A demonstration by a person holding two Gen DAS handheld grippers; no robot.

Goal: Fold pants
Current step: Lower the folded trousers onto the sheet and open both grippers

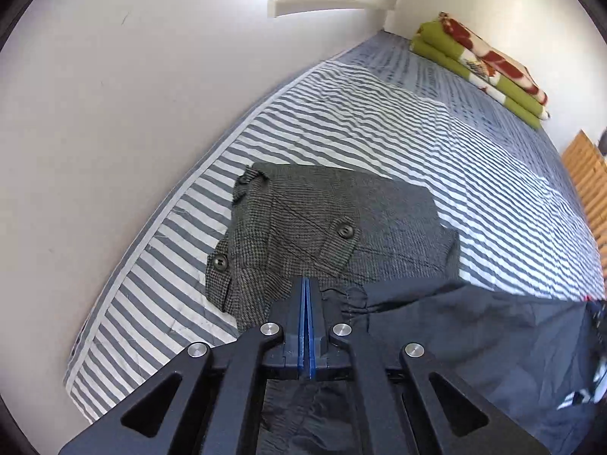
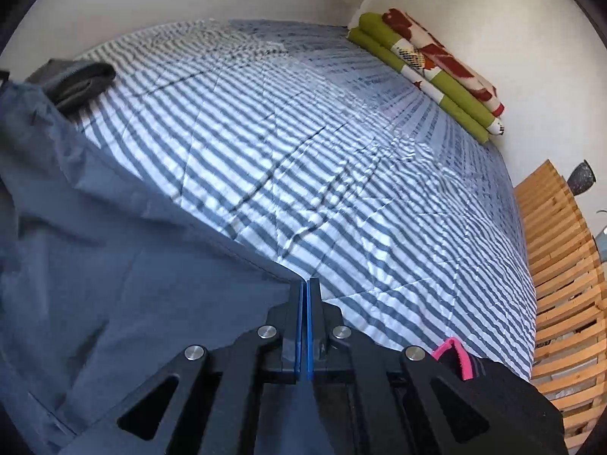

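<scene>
Dark blue pants (image 1: 474, 326) hang between both grippers over the striped bed. My left gripper (image 1: 306, 282) is shut, with the gathered elastic waistband bunched at its tips and dark cloth trailing under the fingers. In the right wrist view the same pants (image 2: 114, 265) spread out to the left. Their edge runs straight into my right gripper (image 2: 305, 282), which is shut on it. A second pair, grey checked pants (image 1: 303, 220) with two buttons, lies folded on the bed just beyond the left gripper.
The striped bed sheet (image 2: 322, 159) stretches ahead. A folded green and red blanket (image 2: 428, 68) lies at the far corner by the white wall. Wooden slats (image 2: 561, 265) border the bed on the right. A pink and black item (image 2: 457, 356) sits near the right gripper.
</scene>
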